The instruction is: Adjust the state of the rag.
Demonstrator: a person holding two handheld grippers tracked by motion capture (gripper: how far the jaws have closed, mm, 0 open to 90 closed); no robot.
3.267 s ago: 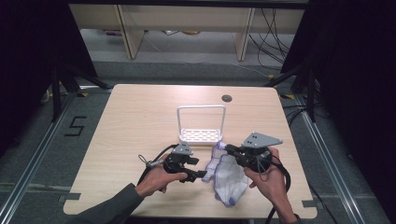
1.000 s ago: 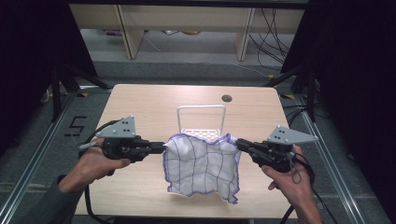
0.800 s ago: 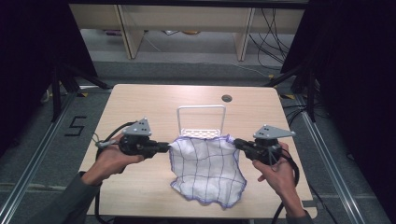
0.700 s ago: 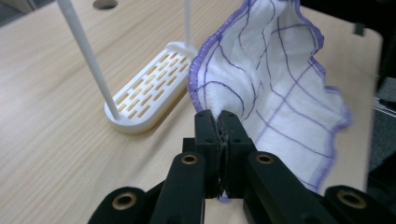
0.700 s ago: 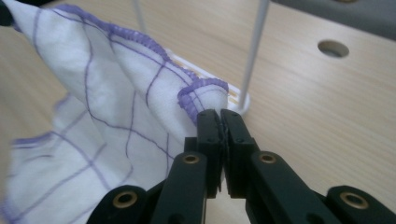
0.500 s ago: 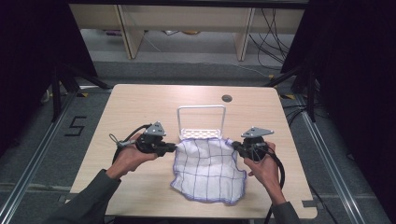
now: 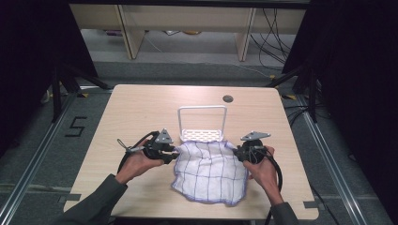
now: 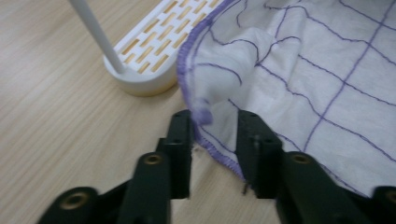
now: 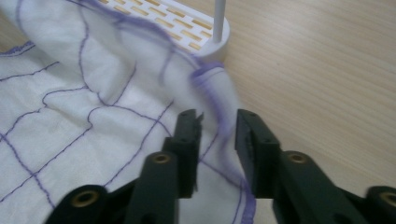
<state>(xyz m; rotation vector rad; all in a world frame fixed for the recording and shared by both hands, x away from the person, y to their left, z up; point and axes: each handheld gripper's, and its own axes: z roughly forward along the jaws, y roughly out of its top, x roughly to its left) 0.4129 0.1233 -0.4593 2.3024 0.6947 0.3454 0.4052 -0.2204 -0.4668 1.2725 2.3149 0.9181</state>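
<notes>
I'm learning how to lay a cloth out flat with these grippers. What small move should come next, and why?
Probably draw both grippers straight back off the cloth. It lies spread on the table, and the jaws of the left gripper and right gripper have just been opening, each with a corner loose between them. Lifting might drag it.

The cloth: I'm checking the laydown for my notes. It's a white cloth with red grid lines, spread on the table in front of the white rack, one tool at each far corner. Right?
Not quite: the grid lines on the cloth are purple, not red, as the left gripper view shows. It does lie spread on the table in front of the white rack, with the left tool and the right tool at its far corners.
</notes>
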